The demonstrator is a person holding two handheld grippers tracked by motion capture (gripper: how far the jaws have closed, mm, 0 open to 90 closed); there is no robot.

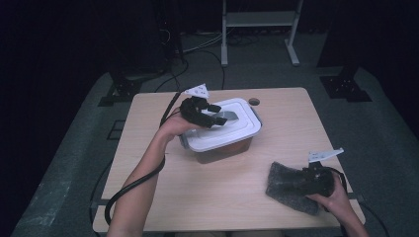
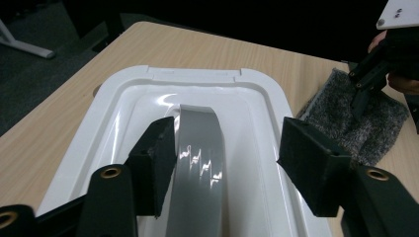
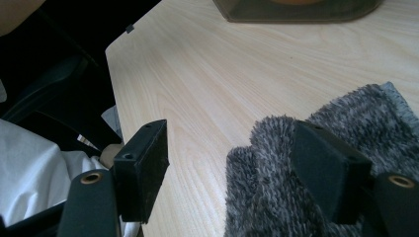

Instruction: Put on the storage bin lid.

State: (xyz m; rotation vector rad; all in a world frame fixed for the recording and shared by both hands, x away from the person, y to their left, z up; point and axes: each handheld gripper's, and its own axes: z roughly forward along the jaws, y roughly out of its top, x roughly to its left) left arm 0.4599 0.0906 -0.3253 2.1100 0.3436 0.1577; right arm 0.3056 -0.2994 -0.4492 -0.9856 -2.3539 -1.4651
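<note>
The left gripper [image 2: 225, 163] stands with jaws parted around the grey handle [image 2: 197, 163] of the white lid [image 2: 123, 98], pads clear of it, likely just releasing or about to take it. The box [image 1: 222, 129] sits mid-table. At its four o'clock, the right gripper [image 3: 230, 168] rests wide open, one jaw over the grey cloth [image 3: 316, 173], as if parking it. The left gripper view shows the gap at the handle; the high view shows the tinted tub [image 1: 220, 153] beneath.
</note>
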